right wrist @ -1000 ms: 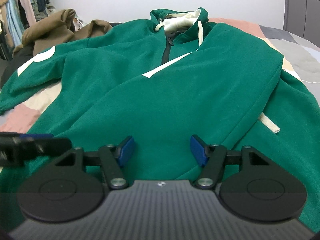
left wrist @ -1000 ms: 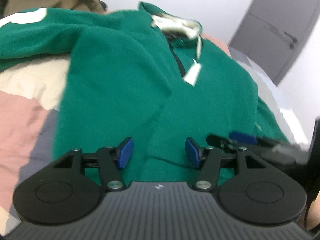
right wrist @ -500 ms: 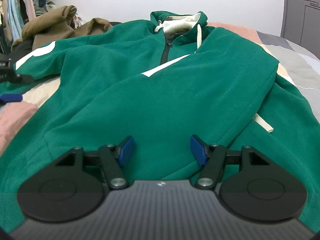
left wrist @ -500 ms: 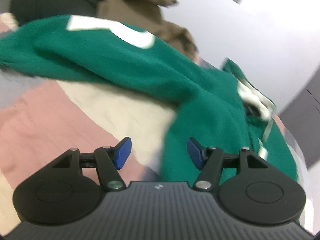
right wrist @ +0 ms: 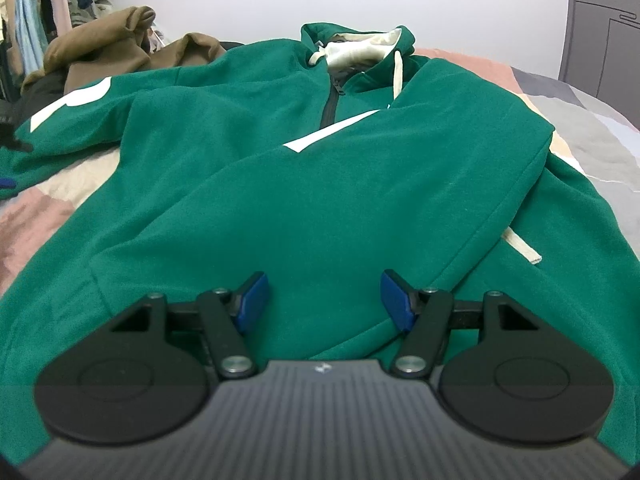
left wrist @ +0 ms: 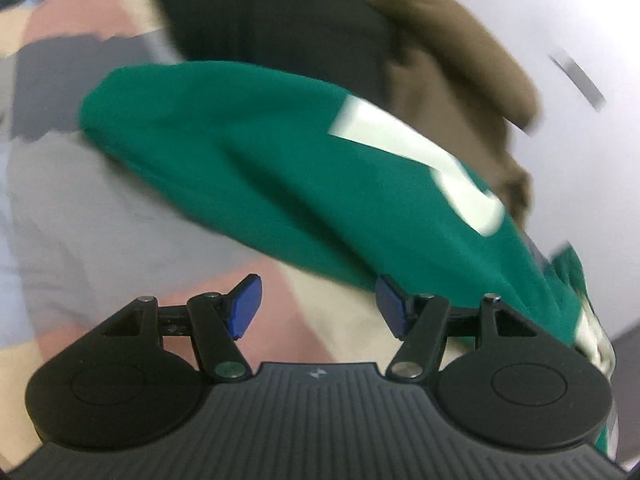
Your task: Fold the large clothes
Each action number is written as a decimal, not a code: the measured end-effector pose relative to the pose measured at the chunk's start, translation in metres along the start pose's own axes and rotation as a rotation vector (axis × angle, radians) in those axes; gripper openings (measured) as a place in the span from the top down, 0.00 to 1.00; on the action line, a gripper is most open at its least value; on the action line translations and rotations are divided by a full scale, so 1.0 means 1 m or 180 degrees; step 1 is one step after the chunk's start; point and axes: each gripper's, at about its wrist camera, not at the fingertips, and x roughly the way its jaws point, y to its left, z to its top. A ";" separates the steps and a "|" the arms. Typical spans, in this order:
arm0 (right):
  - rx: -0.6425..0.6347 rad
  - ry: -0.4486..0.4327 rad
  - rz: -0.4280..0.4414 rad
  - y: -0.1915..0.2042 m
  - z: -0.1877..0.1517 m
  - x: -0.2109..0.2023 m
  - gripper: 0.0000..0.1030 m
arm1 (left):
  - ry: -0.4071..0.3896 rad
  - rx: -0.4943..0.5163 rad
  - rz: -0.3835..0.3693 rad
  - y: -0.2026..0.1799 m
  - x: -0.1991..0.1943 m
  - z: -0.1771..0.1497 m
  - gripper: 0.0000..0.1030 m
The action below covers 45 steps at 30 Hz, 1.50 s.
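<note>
Patchwork bedspread (right wrist: 592, 136) under soft green fleece hoodie (right wrist: 320, 184), brown garment (right wrist: 104, 44) behind; left gripper (left wrist: 318, 306) and right gripper (right wrist: 322, 300) both spread, empty.

Left claw (left wrist: 318, 306) & right claw (right wrist: 322, 300) both gaping, angled down, nothing gripped

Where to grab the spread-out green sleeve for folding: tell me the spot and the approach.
Take the sleeve at its cuff end, which lies free on the bedspread. Bring the open left claw in low from the open bedspread side, not from the piled clothes.
</note>
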 end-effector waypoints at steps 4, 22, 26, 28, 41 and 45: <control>0.0012 0.0009 -0.0015 0.001 0.001 0.002 0.38 | -0.0033 -0.0688 -0.0025 0.047 0.009 0.013 0.34; -0.0050 -0.0023 -0.0078 0.006 -0.001 0.006 0.37 | -0.0515 -0.2297 -0.0653 0.147 0.028 0.043 0.35; -0.0066 -0.0023 -0.0086 0.007 0.000 0.008 0.36 | -0.0683 -0.1940 -0.0396 0.142 0.034 0.059 0.47; -0.0073 -0.0025 -0.0090 0.007 0.000 0.008 0.36 | -0.0718 -0.1830 -0.0251 0.138 0.035 0.063 0.72; -0.0030 -0.0043 -0.0094 0.008 0.003 0.011 0.36 | -0.1696 -0.0067 0.0174 0.002 -0.053 0.085 0.93; 0.0027 -0.0042 -0.0067 0.005 0.002 0.007 0.36 | -0.1860 0.0356 0.0011 -0.046 -0.091 0.080 0.93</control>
